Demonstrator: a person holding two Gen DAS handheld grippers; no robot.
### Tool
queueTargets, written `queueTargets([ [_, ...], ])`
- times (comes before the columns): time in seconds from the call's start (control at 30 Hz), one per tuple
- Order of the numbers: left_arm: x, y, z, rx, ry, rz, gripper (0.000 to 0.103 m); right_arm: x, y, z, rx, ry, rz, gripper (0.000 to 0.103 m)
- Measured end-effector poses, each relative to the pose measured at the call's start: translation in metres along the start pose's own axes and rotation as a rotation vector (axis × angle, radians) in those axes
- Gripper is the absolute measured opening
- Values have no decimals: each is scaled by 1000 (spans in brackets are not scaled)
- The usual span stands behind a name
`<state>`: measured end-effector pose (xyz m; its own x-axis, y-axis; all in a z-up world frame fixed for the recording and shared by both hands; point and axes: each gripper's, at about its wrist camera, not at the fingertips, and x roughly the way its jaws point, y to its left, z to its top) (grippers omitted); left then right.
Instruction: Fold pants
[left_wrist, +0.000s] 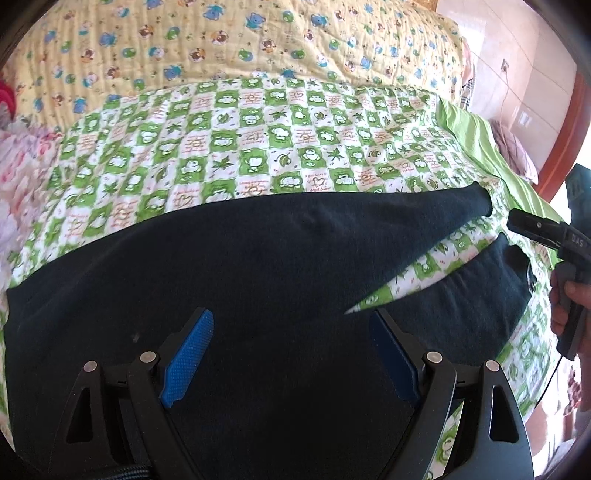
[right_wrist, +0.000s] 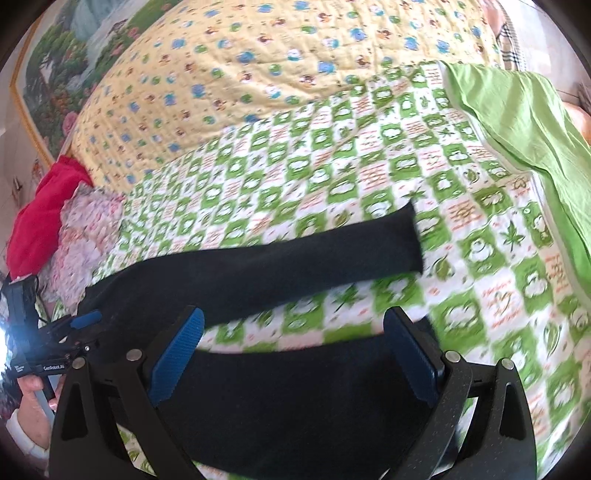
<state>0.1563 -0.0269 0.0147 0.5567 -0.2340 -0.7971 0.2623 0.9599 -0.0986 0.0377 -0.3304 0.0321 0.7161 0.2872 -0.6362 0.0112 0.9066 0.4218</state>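
Dark navy knit pants (left_wrist: 229, 266) lie flat on a green-and-white checked quilt (left_wrist: 258, 140) with cartoon prints, spread over a bed. The two legs fork apart, a wedge of quilt showing between them; the far leg ends in a cuff (left_wrist: 480, 201), and the near leg runs toward the right edge of the left wrist view.

The left gripper (left_wrist: 291, 350) hovers over the wide upper part of the pants, its blue-padded fingers (left_wrist: 190, 354) spread wide apart with nothing between them. Whether the tips touch the fabric cannot be told.

The right gripper (right_wrist: 295, 350) sits over the near leg, its blue-padded fingers (right_wrist: 177, 354) also spread wide apart and empty; the far leg crosses the quilt beyond it, with its cuff at the right. The right wrist view is slightly blurred.

In the left wrist view the right gripper shows at the right edge, held by a hand (left_wrist: 570, 302) and close to the leg ends. In the right wrist view the left gripper shows at the left edge, with a hand (right_wrist: 31, 391) on its handle.

Behind the checked quilt lies a pale yellow quilt (right_wrist: 258, 62) with small animal prints. A plain lime-green sheet (right_wrist: 524, 110) lies along the right side. A red cloth (right_wrist: 40, 214) and pink floral fabric (right_wrist: 81, 236) sit at the left.
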Motion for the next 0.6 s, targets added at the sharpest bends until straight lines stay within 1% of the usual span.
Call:
queueTargets([
  [0.07,7,0,10,15,8,-6,87,4,-11,10,25,3,-7,98],
  [0.17,20,1,30,63,18,-4,87,12,-28,26,56,7,-16,98],
  [0.27,35,-1,51,114,34,-21,87,20,-42,41,79,20,-26,98],
  [0.4,63,-5,81,213,61,-42,87,32,-55,58,81,46,-27,98],
  [0.5,86,-6,97,266,89,-30,87,42,-59,66,71,73,-15,98],
  [0.53,95,-4,103,281,106,-39,87,45,-60,69,69,83,-14,97],
  [0.6,110,-1,110,303,145,-66,87,51,-63,73,69,103,8,92],
])
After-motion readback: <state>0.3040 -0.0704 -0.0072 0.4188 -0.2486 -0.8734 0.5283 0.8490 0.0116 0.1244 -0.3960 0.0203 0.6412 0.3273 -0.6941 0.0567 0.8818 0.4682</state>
